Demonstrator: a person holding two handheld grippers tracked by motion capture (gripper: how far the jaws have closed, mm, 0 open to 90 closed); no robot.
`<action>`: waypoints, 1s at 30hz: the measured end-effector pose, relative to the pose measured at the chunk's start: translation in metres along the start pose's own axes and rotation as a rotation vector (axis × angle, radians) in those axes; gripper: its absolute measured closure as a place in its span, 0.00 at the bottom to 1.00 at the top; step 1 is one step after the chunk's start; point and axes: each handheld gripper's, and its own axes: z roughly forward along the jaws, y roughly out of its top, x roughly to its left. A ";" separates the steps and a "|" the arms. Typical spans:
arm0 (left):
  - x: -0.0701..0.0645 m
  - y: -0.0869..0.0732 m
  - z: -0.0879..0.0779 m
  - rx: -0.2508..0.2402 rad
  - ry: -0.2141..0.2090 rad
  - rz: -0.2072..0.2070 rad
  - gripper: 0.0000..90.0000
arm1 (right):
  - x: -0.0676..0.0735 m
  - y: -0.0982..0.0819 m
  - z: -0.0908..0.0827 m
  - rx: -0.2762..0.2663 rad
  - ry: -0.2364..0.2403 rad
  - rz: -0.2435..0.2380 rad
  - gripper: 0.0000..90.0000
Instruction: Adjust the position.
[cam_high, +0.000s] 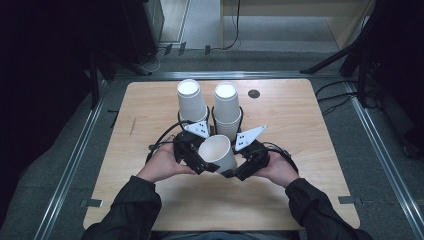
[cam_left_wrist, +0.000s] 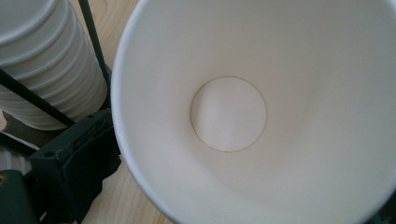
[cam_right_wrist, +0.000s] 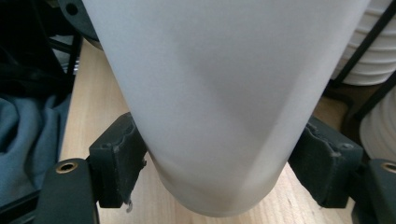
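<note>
A light wooden worktop stands on grey carpet floor; dark stands and cables line the dim far edges.

Cup stacks block just behind tongs; table sides open

Two cup stacks, one loose cup, two hand-held grippers.

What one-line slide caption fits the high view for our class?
Two hand-held grippers, left gripper and right gripper, hold a tilted paper cup before two cup stacks on a wooden table.
</note>
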 end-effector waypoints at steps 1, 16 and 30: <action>0.000 0.000 0.000 0.008 0.001 0.001 0.00 | 0.000 0.000 0.000 0.001 -0.006 -0.006 0.27; 0.002 -0.014 -0.010 -0.081 -0.029 -0.040 0.00 | -0.002 -0.001 -0.014 -0.029 -0.030 0.011 0.27; 0.009 -0.023 -0.014 -0.177 -0.061 -0.075 0.00 | -0.004 -0.003 -0.018 -0.039 -0.034 0.038 0.27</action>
